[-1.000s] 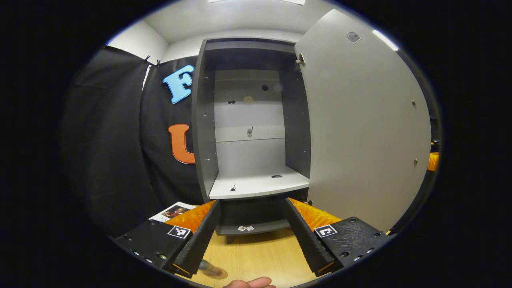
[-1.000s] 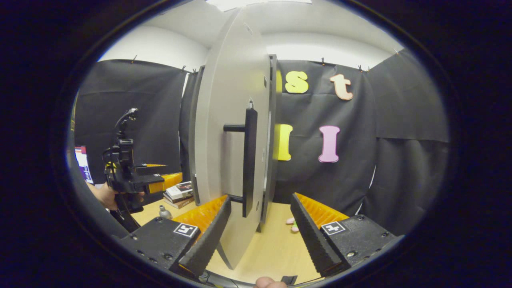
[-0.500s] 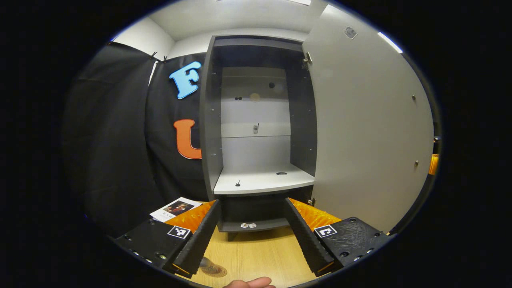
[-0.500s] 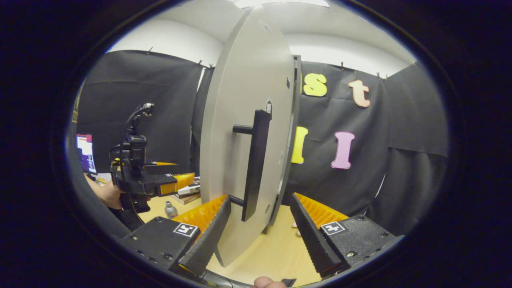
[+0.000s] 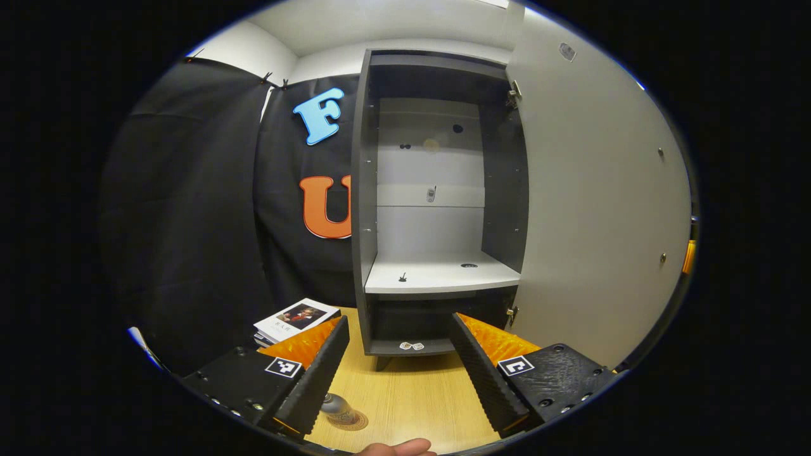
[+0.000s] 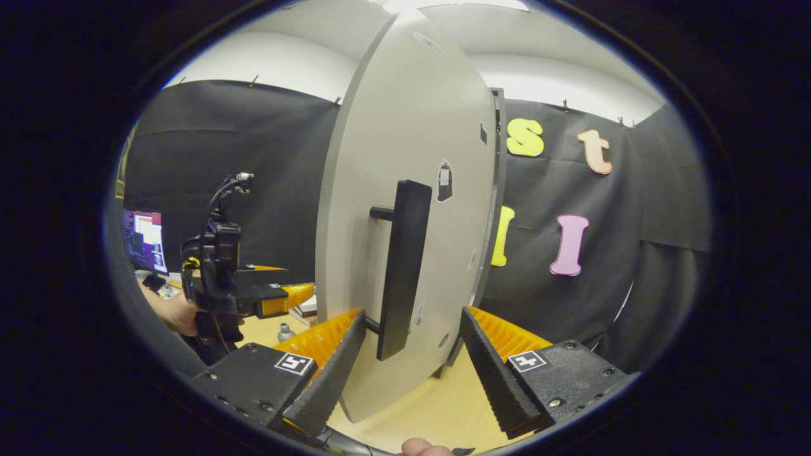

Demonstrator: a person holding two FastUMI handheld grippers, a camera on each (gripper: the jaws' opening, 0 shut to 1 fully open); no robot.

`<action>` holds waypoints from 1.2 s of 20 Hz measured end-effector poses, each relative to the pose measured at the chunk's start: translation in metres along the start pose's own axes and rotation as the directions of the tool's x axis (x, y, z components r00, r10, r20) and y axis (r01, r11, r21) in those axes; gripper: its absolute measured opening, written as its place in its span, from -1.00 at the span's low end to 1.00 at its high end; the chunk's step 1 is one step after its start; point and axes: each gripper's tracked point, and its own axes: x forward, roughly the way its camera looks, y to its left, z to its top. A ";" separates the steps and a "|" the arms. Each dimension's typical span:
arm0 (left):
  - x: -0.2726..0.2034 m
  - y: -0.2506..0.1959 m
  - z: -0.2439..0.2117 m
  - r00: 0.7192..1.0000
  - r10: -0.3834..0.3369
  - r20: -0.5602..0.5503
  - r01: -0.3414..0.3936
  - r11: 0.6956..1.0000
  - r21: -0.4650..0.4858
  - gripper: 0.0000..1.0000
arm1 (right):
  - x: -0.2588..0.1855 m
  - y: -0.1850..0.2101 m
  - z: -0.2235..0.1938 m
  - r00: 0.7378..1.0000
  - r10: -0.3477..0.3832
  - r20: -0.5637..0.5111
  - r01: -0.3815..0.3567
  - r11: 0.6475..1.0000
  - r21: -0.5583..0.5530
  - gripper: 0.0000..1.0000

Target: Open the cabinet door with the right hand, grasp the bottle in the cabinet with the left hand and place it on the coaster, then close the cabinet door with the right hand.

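door [image 6: 405,152] stage | my right gripper [image 6: 412,354] open, fingers straddling handle [image 6: 402,266] | left gripper [image 5: 399,373] open, empty | rigid bar, light swing: I'd grip mid-handle | bottle [image 5: 336,408] on coaster [image 5: 348,421], lower left

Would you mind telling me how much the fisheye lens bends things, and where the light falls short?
Left gripper view: the grey cabinet door bulges outward; the dark compartment under the pale shelf sits in shadow. Right gripper view: the door's edge curves strongly, its black bar handle stays sharp.

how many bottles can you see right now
1: the bottle stands on the coaster on the table by the left gripper, outside the cabinet; its top shows in the right gripper view. The cabinet's dark lower compartment could hide more.
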 end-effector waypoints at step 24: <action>-0.021 0.075 -0.014 0.984 0.175 -0.027 -0.176 0.984 -0.012 0.94 | 0.067 0.057 0.017 0.956 0.293 0.022 -0.293 0.956 0.003 0.96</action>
